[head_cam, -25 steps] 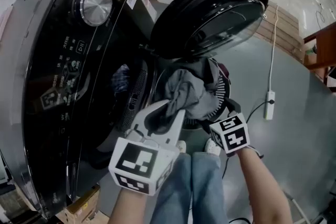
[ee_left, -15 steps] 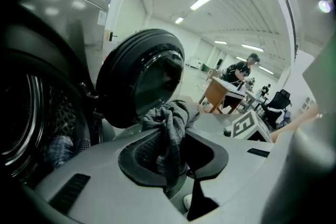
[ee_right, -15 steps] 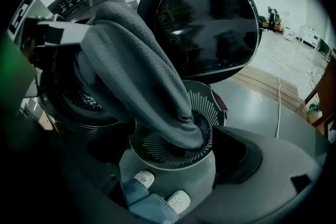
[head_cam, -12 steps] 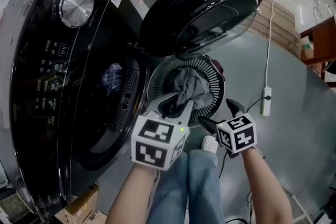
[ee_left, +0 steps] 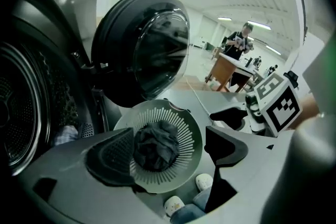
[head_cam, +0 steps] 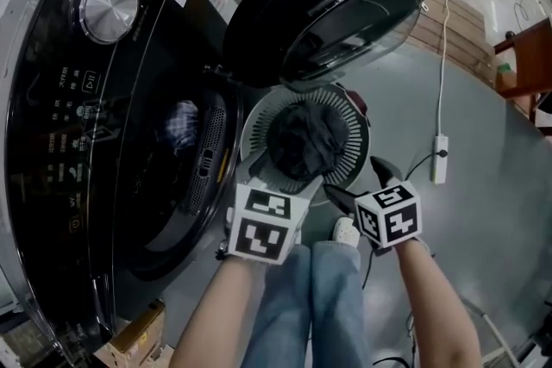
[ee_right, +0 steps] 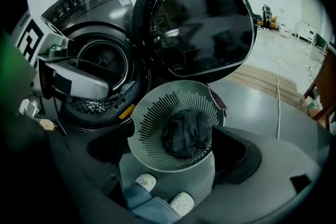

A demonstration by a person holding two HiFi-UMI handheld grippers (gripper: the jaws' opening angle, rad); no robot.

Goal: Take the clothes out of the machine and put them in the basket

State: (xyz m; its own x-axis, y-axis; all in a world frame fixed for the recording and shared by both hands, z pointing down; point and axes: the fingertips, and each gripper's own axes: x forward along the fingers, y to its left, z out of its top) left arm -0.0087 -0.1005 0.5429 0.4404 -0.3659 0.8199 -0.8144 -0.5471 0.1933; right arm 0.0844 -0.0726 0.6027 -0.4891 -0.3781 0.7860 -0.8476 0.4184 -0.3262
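A dark grey garment (head_cam: 306, 138) lies bunched in the round slotted basket (head_cam: 352, 158) on the floor in front of the black front-loading washing machine (head_cam: 78, 142). Its door (head_cam: 336, 4) stands open over the basket. My left gripper (head_cam: 280, 177) hangs just above the basket's near rim. Its jaws have just been opening and hold nothing. The garment (ee_left: 156, 145) rests below them in the basket (ee_left: 185, 122). My right gripper (head_cam: 362, 183) is open and empty beside the basket (ee_right: 149, 123), to the right. A pale checked cloth (head_cam: 179, 121) shows inside the drum.
The person's jeans and white shoes (head_cam: 345, 230) are right behind the basket. A power strip (head_cam: 442, 164) with its cable lies on the grey floor to the right. Wooden pallets (head_cam: 461, 34) lie beyond it, and a cardboard box (head_cam: 138, 332) sits at the machine's foot.
The left gripper sank toward the basket with the dark garment and opened. The garment now lies in the basket, free of the jaws. The right gripper barely moved.
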